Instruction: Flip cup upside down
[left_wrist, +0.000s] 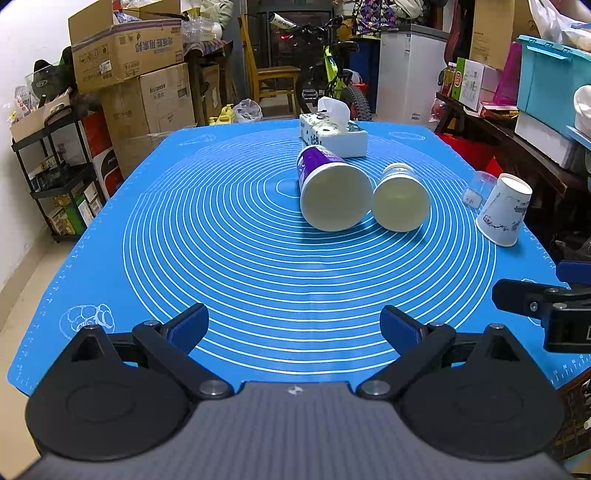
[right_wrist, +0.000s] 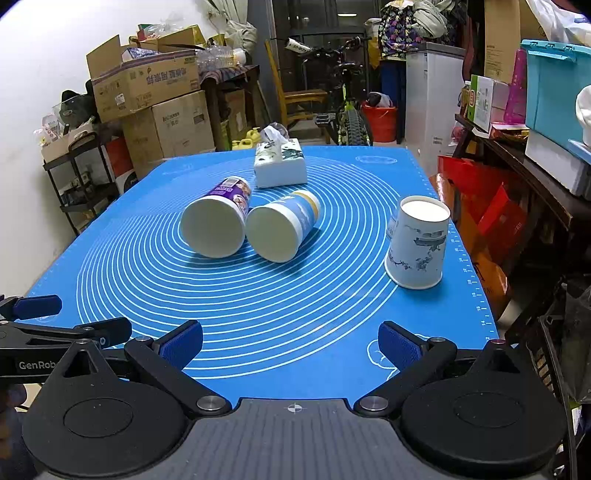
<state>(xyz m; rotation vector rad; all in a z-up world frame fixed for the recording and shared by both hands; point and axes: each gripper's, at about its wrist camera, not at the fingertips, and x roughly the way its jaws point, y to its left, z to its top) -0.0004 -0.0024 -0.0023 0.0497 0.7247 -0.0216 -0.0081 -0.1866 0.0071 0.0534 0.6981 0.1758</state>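
Three paper cups are on the blue mat (left_wrist: 240, 266). A purple cup (left_wrist: 330, 188) and a blue-and-white cup (left_wrist: 400, 197) lie on their sides mid-mat, mouths toward me. In the right wrist view they are the purple cup (right_wrist: 218, 221) and the blue-and-white cup (right_wrist: 280, 229). A white cup with ink drawings (right_wrist: 419, 247) stands upside down at the mat's right edge; it also shows in the left wrist view (left_wrist: 504, 210). My left gripper (left_wrist: 293, 328) is open and empty over the near mat. My right gripper (right_wrist: 291, 343) is open and empty, well short of the cups.
A tissue box (right_wrist: 280, 164) sits behind the cups toward the far edge. A clear plastic cup (left_wrist: 480, 188) lies behind the white cup. Cardboard boxes (left_wrist: 129, 74), a shelf, a bicycle and a cluttered side table (right_wrist: 517, 166) surround the table.
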